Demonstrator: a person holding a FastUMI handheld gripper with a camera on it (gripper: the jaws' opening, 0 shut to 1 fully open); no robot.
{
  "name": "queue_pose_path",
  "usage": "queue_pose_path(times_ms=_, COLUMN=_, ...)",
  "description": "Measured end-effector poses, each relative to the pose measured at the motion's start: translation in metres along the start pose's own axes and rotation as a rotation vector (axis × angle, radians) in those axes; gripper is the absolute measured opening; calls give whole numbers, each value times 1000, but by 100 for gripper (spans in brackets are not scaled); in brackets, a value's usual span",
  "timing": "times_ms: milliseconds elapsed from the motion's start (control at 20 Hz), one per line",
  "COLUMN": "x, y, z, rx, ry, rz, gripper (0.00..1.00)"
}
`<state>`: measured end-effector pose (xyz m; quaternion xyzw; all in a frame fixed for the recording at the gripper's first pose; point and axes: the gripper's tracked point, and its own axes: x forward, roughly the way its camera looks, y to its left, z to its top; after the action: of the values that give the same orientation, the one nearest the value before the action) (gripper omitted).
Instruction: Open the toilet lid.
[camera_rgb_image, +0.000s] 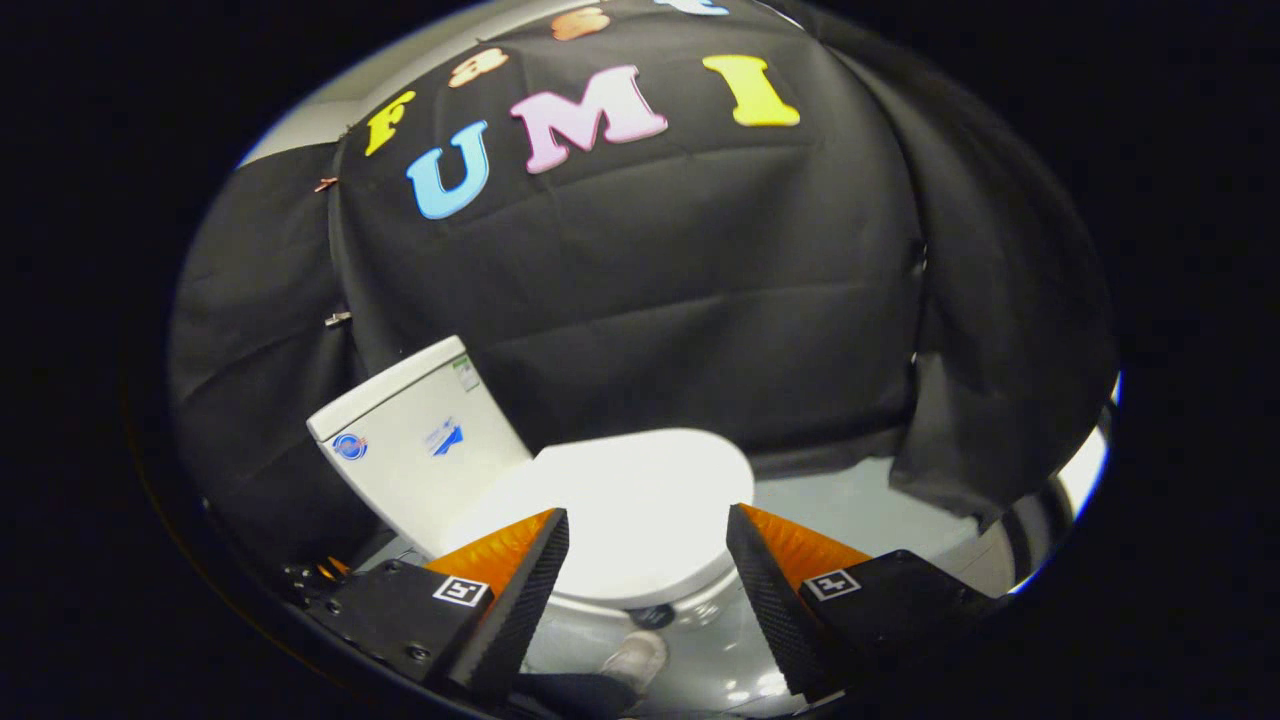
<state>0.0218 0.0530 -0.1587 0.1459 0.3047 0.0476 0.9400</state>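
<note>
A white toilet stands ahead of me with its lid (625, 500) down flat on the bowl. Its cistern (415, 440) rises beyond the lid, toward the left, and carries small stickers. My gripper (648, 545) hovers above the lid's near edge, open, its two fingers wide apart with nothing between them. The lid shows through the gap between the fingers, and the bowl's rim (600, 605) peeks out just below it. I cannot tell whether the fingers touch the lid.
Black cloth (650, 280) hangs as the booth's wall behind and around the toilet. A pale glossy floor (850, 500) runs to the right of the bowl. A person's shoe (635, 660) rests on the floor below the bowl, between my fingers.
</note>
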Motion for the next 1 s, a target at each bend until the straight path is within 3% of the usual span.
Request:
queue_pose_path(times_ms=400, x=43, y=-33, z=-113, rx=473, ry=296, rz=-56, gripper=97)
queue_pose_path(times_ms=550, x=56, y=-51, z=-149, rx=477, ry=361, rz=-90, gripper=97)
queue_pose_path(times_ms=750, x=81, y=-51, z=-159, rx=506, ry=373, rz=-67, gripper=95)
queue_pose_path(times_ms=850, x=84, y=-41, z=-171, rx=497, ry=419, rz=-21, gripper=82)
queue_pose_path(times_ms=950, x=89, y=-36, z=-166, rx=502, ry=400, rz=-10, gripper=38)
queue_pose_path(times_ms=1000, x=90, y=-37, z=-168, rx=481, ry=395, rz=-7, gripper=38)
